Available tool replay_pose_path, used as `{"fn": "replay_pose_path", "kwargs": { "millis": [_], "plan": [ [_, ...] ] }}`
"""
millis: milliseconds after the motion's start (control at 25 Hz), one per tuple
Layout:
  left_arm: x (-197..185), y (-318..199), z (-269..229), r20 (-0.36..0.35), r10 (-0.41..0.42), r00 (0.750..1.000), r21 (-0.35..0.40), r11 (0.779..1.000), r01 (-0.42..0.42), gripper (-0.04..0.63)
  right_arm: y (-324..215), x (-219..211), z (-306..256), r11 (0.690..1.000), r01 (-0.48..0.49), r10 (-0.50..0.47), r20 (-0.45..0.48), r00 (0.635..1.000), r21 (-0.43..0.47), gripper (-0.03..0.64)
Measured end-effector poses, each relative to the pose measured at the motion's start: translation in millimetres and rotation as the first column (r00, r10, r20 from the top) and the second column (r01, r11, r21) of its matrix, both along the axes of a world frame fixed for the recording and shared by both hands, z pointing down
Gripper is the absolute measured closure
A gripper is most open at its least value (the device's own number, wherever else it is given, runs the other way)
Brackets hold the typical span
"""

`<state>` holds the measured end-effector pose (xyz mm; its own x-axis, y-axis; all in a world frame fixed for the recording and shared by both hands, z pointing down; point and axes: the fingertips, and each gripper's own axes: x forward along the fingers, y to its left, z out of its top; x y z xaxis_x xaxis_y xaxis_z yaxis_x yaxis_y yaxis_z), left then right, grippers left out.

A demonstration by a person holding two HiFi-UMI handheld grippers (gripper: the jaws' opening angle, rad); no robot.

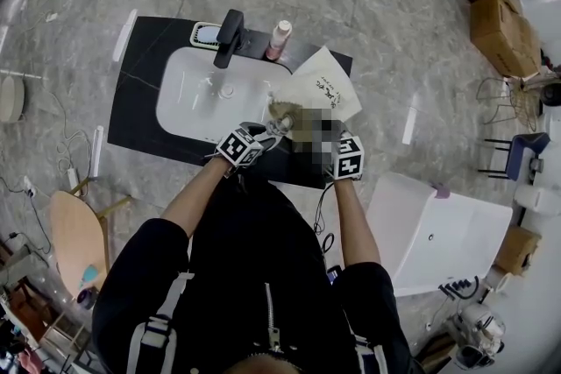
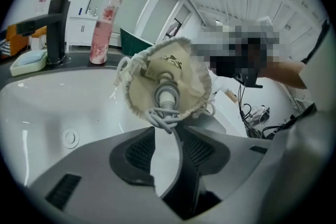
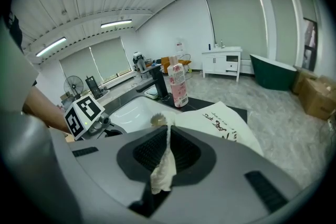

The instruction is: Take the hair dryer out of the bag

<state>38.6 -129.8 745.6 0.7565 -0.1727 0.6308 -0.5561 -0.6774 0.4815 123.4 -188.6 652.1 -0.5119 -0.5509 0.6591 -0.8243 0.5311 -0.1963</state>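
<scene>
Hair dryer (image 2: 167, 94) seen only as ribbed grey neck and looped cord (image 2: 160, 119) pinched in left gripper (image 2: 169, 131) tips, rest tucked inside cream cloth drawstring bag (image 2: 184, 81) clamped at rim by closed right gripper (image 3: 167, 127), held over white sink (image 2: 52, 107), black faucet (image 2: 56, 18) and pink bottle (image 2: 102, 23) beyond.
</scene>
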Motion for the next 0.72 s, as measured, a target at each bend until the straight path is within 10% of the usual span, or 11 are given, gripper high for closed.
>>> {"fn": "replay_pose_path", "kwargs": {
  "millis": [320,720],
  "plan": [
    [-14,-26,-24,-0.042,-0.086,0.995,0.094,0.992,0.089,0.364,0,1,0,1.0,-0.007,0.007,0.007,1.0,0.002,0.586],
    [26,-43,-51,-0.085,-0.002,0.996,0.157,0.987,0.016,0.31,-1,3,-3,1.0,-0.004,0.004,0.014,1.0,0.005,0.586]
  ]
}}
